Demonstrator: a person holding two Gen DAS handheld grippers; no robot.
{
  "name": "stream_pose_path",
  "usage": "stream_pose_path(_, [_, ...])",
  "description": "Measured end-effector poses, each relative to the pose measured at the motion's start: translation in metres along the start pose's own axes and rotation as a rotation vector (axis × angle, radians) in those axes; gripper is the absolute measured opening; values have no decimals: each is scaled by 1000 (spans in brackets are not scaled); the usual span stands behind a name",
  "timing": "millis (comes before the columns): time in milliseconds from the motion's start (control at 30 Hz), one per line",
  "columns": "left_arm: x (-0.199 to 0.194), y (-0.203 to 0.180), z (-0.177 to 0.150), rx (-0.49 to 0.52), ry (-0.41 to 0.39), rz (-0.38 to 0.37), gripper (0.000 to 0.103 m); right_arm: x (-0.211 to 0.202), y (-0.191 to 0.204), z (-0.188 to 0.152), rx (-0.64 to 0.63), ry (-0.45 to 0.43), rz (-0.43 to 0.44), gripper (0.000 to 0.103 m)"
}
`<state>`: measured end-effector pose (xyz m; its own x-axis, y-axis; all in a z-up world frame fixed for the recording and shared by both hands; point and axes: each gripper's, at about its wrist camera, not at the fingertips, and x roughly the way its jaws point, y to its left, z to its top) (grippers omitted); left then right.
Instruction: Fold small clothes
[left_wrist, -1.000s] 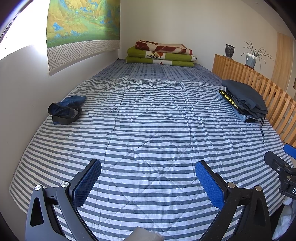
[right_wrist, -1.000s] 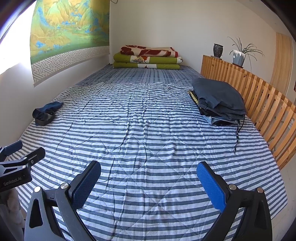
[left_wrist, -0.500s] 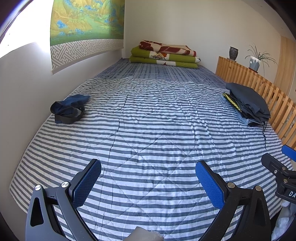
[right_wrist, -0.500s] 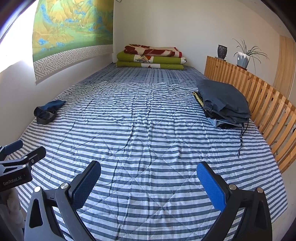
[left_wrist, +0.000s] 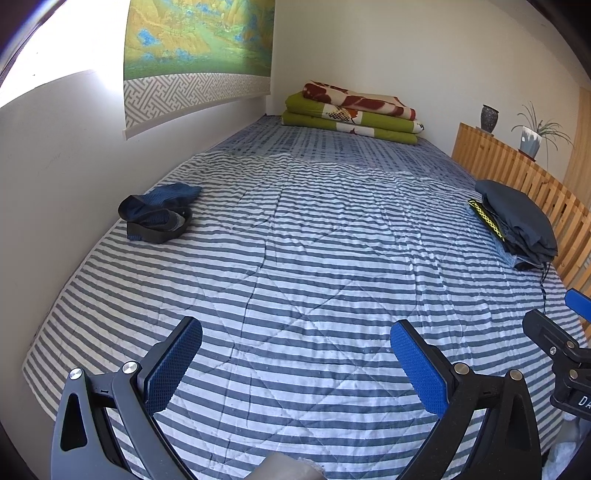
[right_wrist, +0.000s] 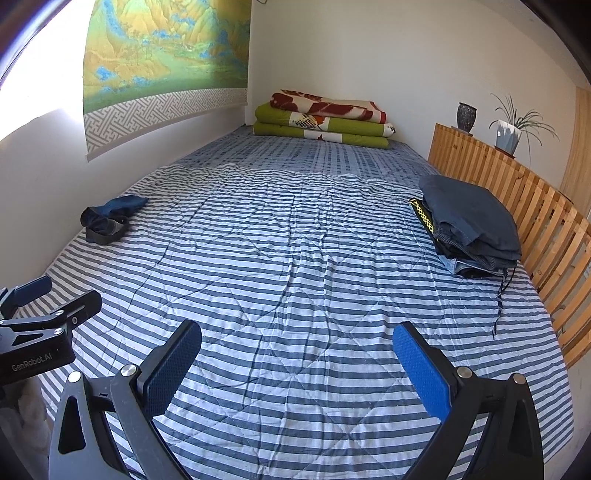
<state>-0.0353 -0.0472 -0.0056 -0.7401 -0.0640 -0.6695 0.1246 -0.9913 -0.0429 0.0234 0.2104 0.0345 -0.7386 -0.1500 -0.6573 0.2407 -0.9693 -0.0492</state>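
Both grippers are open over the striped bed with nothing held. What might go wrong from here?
1. The crumpled dark garment lies close to the wall; the left gripper may have to stretch and could pinch the striped quilt too.
2. A drawstring trails from the folded clothes pile; the right gripper could snag it and topple the pile.

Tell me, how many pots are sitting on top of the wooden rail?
2: a dark vase at the rail's far end, and a white plant pot just right of it. None look hidden.
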Motion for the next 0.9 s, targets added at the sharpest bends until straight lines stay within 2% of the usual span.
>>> stream_pose_path(233, [22,53,19,-91,3,92,103,21,36,20,-42,-5,81,102])
stream_pose_path(333, [29,90,29,-157,6,92,103,33,54,31,-56,0,119,102])
stream_pose_path(433, [34,126,37,-212,-11,163,103,46,72,43,-70,9,162,102])
stream_pose_path(600, [48,181,50,-239,-20,294,103,78,112,63,-105,42,239,102])
stream_pose_path(800, [76,254,44,-309,40,413,103,115,169,92,-148,76,314,102])
stream_pose_path(900, [89,281,35,-355,73,409,103,127,201,104,-186,58,344,102])
